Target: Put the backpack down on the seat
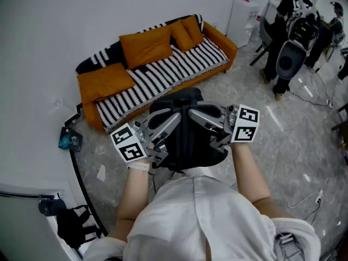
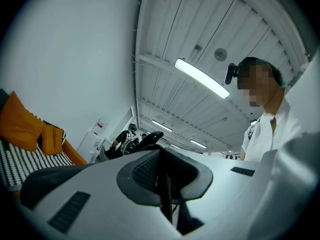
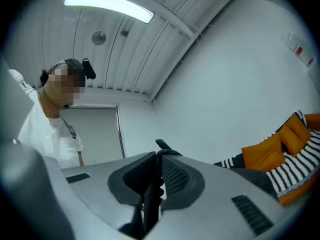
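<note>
A black backpack [image 1: 191,145] hangs in front of me above the floor, held up between both grippers. My left gripper [image 1: 169,122] is shut on a thin black strap [image 2: 168,196] of the backpack. My right gripper [image 1: 199,116] is likewise shut on a black strap [image 3: 149,196]. In the left gripper view the left gripper [image 2: 163,176] has its jaws nearly together, as does the right gripper [image 3: 156,176] in its own view. The seat is a sofa [image 1: 179,69] with a black-and-white striped cover and orange cushions [image 1: 145,45], just beyond the backpack.
The sofa [image 2: 22,156] [image 3: 295,159] stands against a white wall. A white cabinet [image 1: 242,12] is at its right end. Dark wheeled equipment [image 1: 293,42] and cables lie at the right. A black bag [image 1: 73,227] and a blue object [image 1: 70,140] sit at the left.
</note>
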Motion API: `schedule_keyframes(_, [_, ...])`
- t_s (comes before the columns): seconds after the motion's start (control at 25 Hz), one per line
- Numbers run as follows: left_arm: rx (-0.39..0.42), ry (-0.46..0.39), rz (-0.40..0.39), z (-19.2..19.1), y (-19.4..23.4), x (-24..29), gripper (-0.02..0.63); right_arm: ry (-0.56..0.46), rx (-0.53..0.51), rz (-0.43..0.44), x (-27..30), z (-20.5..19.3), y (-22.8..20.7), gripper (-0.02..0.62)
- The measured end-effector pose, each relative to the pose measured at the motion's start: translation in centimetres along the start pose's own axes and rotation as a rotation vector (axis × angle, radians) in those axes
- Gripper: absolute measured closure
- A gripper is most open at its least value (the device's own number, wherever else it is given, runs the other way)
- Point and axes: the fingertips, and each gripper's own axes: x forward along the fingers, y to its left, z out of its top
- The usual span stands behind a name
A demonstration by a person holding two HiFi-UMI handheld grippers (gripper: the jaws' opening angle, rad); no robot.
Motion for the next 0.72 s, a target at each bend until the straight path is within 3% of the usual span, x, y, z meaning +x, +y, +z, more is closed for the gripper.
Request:
schedule_keyframes(0.36, [0.012, 0.011, -0.041, 0.2, -0.2, 0.3, 0.558, -0.013, -0.028, -0.015, -0.2, 0.3, 0.3, 0.552])
schedule_keyframes(0.72, [-0.015, 0.011, -0.032, -0.5, 1.0, 0.2, 0.558, 0.032, -0.022, -0.061, -0.1, -0.5, -0.8, 0.546])
